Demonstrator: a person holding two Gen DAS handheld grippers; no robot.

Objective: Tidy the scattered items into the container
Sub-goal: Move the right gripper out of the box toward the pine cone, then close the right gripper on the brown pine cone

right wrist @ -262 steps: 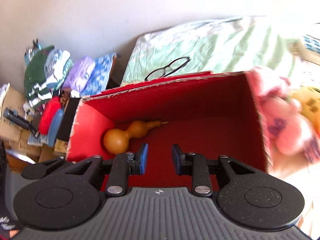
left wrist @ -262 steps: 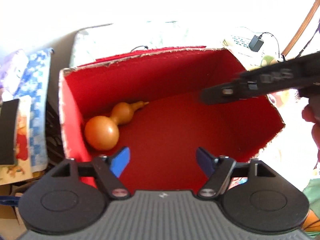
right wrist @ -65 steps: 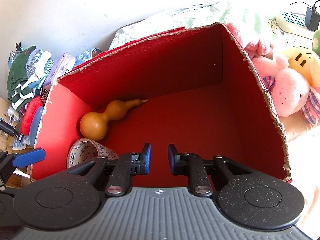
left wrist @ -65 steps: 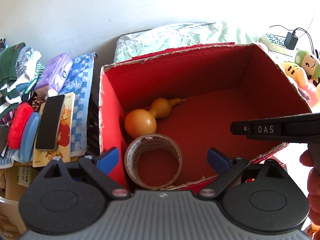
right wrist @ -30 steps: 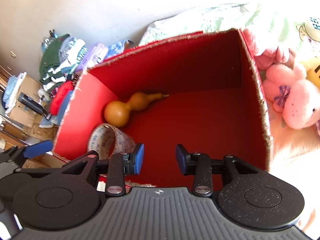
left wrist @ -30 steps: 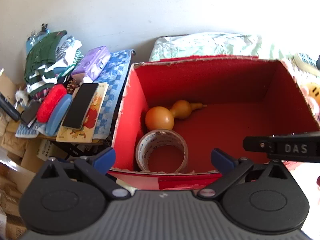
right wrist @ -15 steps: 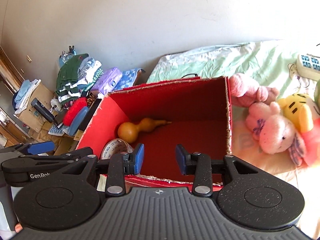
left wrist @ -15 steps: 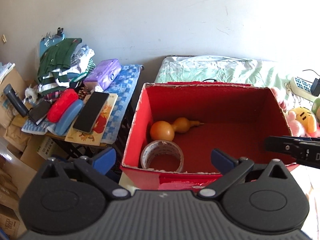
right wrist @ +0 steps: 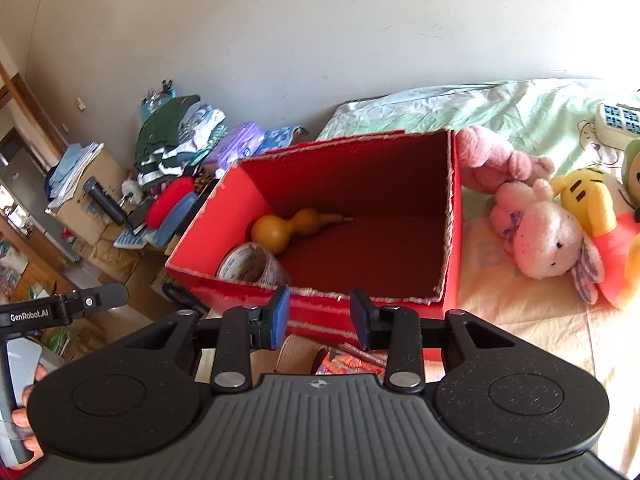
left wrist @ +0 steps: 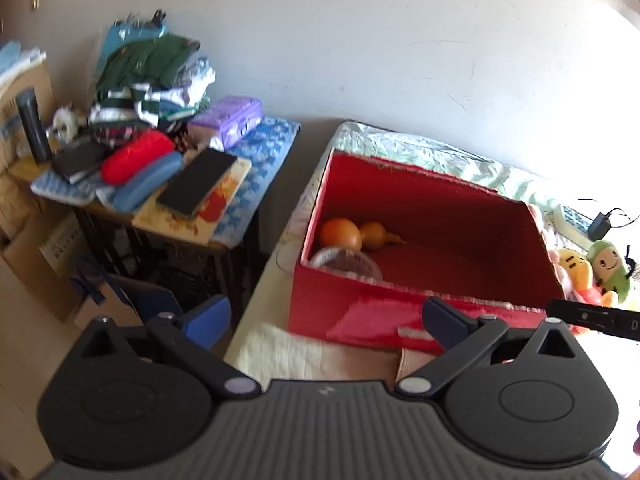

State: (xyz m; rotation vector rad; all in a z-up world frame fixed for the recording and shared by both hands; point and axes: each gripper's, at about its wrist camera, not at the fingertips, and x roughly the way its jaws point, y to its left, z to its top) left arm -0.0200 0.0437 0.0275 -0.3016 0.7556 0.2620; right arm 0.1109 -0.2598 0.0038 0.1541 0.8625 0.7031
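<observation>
Both hand-held grippers, left [left wrist: 326, 314] and right [right wrist: 319, 312], are released and empty; reaching low risks nudging the red box [right wrist: 320, 308], mid-frame, off the bed [right wrist: 540, 320].

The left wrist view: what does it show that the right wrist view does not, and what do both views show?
Only the left wrist view shows the black phone on the picture book, the black charger, and the left gripper, open and empty.

Only the right wrist view shows the pink plush rabbit, the darker pink plush against the box, and the right gripper, open and empty.

Both show the red box holding the gourd and the tape roll, the yellow plush, and the purple case.
</observation>
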